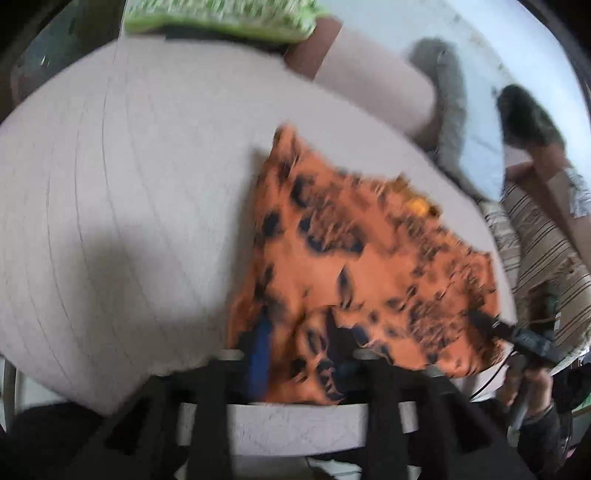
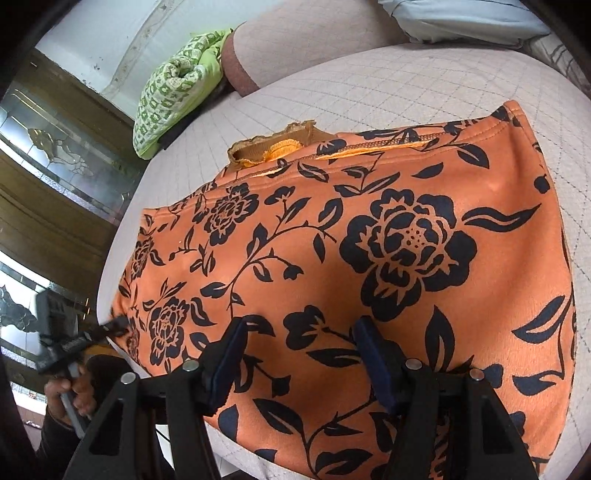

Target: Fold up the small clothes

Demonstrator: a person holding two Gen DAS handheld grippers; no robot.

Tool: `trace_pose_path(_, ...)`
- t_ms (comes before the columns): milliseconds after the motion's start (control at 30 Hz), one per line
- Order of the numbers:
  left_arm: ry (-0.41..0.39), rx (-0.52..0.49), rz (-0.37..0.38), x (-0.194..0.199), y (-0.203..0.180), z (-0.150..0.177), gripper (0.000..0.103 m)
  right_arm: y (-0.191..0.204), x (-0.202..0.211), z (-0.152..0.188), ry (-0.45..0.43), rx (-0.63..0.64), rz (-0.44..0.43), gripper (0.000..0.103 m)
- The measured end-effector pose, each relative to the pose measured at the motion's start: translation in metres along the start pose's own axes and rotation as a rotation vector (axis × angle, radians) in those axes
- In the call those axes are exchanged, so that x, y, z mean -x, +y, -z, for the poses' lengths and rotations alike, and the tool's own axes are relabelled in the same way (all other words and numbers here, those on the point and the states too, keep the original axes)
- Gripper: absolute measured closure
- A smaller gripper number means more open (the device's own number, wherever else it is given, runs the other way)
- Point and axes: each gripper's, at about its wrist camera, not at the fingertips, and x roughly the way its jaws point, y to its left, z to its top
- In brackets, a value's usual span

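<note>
An orange garment (image 1: 351,240) (image 2: 369,240) with a black flower print lies flat on a pale quilted surface (image 1: 129,184) (image 2: 369,81). In the blurred left wrist view, my left gripper (image 1: 303,360) is at the cloth's near edge. Its blue pads (image 1: 258,354) stand apart, with bunched cloth between them. The right wrist view shows the left gripper (image 2: 116,326) at the garment's left corner, with a hand (image 2: 74,391) on its handle. My right gripper (image 2: 301,354) hovers open over the near part of the garment, its pads (image 2: 229,354) wide apart. From the left wrist view, the right gripper (image 1: 484,321) sits at the cloth's right corner.
A green patterned cloth (image 2: 173,88) (image 1: 221,14) lies at the far edge beside a pale bolster (image 2: 280,48) (image 1: 369,81). A light blue pillow (image 2: 461,22) sits at the back right. A wooden cabinet with glass doors (image 2: 55,147) stands to the left. Striped fabric (image 1: 546,258) lies off the surface's right edge.
</note>
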Motion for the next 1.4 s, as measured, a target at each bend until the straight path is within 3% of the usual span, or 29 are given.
trace_pose_path(33,-0.028,-0.002,0.01,0.004,-0.001,-0.007,0.032,0.0,0.0,0.0,-0.003,-0.005,-0.004,0.038)
trace_pose_path(133,-0.076,0.011,0.07,-0.001,0.004,-0.033,0.03,-0.002,0.001,0.002,-0.017,-0.007,-0.02,0.037)
trace_pose_path(267,-0.002,0.104,0.12,-0.049,0.015,-0.076,0.031,-0.006,0.003,0.005,-0.038,-0.007,-0.052,0.037)
trace_pose_path(400,0.076,0.127,0.124,-0.092,0.015,-0.101,0.032,-0.014,0.007,0.008,-0.063,-0.021,-0.099,0.037)
trace_pose_path(433,0.11,0.129,0.121,-0.102,0.015,-0.104,0.035,-0.015,0.008,0.009,-0.067,-0.024,-0.107,0.037)
trace_pose_path(467,0.138,0.119,0.093,-0.107,0.015,-0.105,0.053,-0.016,0.008,0.009,-0.07,-0.024,-0.113,0.037)
trace_pose_path(500,0.143,0.1,0.043,-0.105,0.015,-0.105,0.064,-0.016,0.008,0.009,-0.072,-0.024,-0.118,0.037)
trace_pose_path(533,0.149,0.088,0.023,-0.104,0.015,-0.107,0.083,-0.017,0.009,0.01,-0.074,-0.024,-0.123,0.037)
trace_pose_path(567,0.157,0.086,0.02,-0.101,0.016,-0.109,0.09,-0.018,0.009,0.01,-0.075,-0.022,-0.127,0.037)
trace_pose_path(733,0.004,-0.132,-0.03,-0.064,-0.025,-0.106,0.093,-0.02,0.009,0.011,-0.084,-0.018,-0.148,0.037)
trace_pose_path(833,-0.009,-0.146,-0.099,-0.073,-0.021,-0.099,0.092,-0.021,0.009,0.011,-0.086,-0.017,-0.152,0.037)
trace_pose_path(900,0.053,-0.093,-0.148,-0.098,-0.001,-0.097,0.082,-0.021,0.009,0.01,-0.082,-0.02,-0.153,0.037)
trace_pose_path(933,0.057,-0.044,-0.113,-0.102,0.009,-0.096,0.079,-0.021,0.009,0.01,-0.078,-0.025,-0.154,0.037)
trace_pose_path(1000,0.023,0.008,-0.106,-0.09,0.012,-0.098,0.052,-0.021,0.009,0.008,-0.071,-0.037,-0.153,0.037)
trace_pose_path(1033,0.012,0.027,-0.119,-0.083,0.013,-0.098,0.032,-0.021,0.01,0.007,-0.066,-0.043,-0.15,0.037)
trace_pose_path(1200,-0.079,-0.031,-0.101,-0.038,-0.003,-0.085,0.032,-0.023,0.021,0.003,-0.069,-0.106,-0.155,0.037)
trace_pose_path(1333,-0.093,-0.087,-0.047,-0.02,-0.024,-0.053,0.029,-0.026,0.055,0.008,-0.161,-0.148,-0.225,0.034)
trace_pose_path(1400,-0.07,-0.13,-0.042,-0.027,-0.032,-0.034,0.027,-0.038,0.055,0.014,-0.14,-0.178,-0.18,0.028)
